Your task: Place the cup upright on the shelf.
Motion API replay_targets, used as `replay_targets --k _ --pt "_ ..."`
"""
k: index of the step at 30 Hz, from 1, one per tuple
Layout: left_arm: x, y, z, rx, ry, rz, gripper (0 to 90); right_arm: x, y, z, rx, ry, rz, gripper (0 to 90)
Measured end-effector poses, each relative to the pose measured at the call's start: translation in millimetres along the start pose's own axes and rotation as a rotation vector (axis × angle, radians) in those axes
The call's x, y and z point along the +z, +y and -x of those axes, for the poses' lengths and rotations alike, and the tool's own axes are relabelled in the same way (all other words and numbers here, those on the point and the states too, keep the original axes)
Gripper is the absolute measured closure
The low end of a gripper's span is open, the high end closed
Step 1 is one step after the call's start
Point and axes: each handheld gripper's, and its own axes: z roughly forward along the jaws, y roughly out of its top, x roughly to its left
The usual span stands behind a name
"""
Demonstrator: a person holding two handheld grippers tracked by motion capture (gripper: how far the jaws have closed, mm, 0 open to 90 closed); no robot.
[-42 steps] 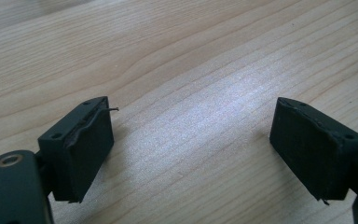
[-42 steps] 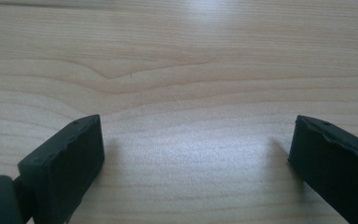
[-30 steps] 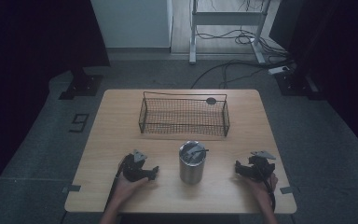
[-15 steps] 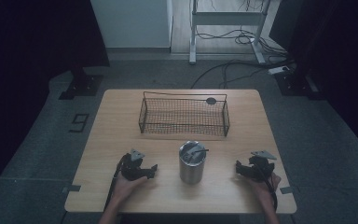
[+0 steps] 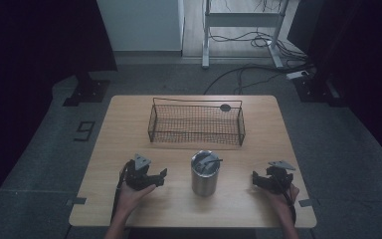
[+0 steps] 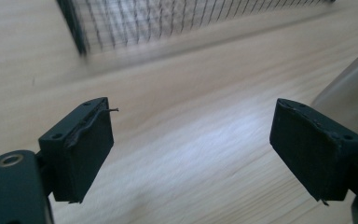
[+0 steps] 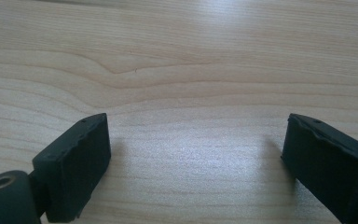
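Your left gripper [image 5: 160,175] had lifted slightly off the table [image 5: 129,124] since the earlier frame; its jaws had just been opening, nothing between them. Your right gripper [image 5: 257,180] sat wide open, empty. Between both stood the steel cup [image 5: 205,174], near the wire basket [image 5: 196,124].

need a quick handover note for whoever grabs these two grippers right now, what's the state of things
Left gripper: jaws apart, nothing between them, just left of the metal cup.
Right gripper: jaws apart, empty, low over the table to the cup's right.
Cup stands upright at front centre with something metal inside, too small to tell what. Wire basket sits behind it, looks empty.
Done: nothing visibly moved. Left: likely gripping the cup or its contents.
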Motion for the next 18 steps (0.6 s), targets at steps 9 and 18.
replay_targets --k 9,18 --pt "-14.8 20.9 13.2 0.015 -0.03 0.064 11.7 -0.7 -0.5 1.3 0.017 -0.018 0.003 9.4" --pt "-25.6 31.8 19.2 0.014 -0.115 0.109 9.0 -2.7 -1.9 3.3 0.026 -0.021 0.013 12.8"
